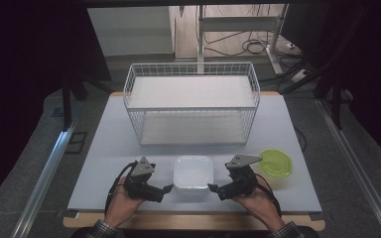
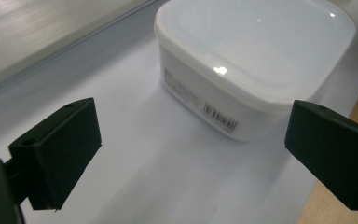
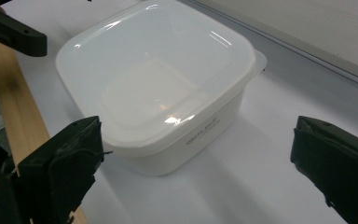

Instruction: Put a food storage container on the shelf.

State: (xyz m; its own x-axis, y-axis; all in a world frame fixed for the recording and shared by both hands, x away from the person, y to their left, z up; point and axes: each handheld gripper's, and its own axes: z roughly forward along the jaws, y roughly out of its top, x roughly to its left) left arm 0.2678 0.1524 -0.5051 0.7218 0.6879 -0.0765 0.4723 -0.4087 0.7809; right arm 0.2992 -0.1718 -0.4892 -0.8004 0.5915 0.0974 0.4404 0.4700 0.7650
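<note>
High view is showing one white lidded container [image 1: 193, 173] sitting close to the near edge of the pale table [image 1: 104, 148], with the left gripper [image 1: 167, 189] and the right gripper [image 1: 212, 188] flanking it, each released with jaws spread wide and gripping nothing, clear of its sides. Open tabletop is lying between the container and one white wire basket [image 1: 192, 101] at the far side, while one green lid [image 1: 276, 162] is resting just right of the right gripper. Grey floor and dark curtains are surrounding the table.
</note>
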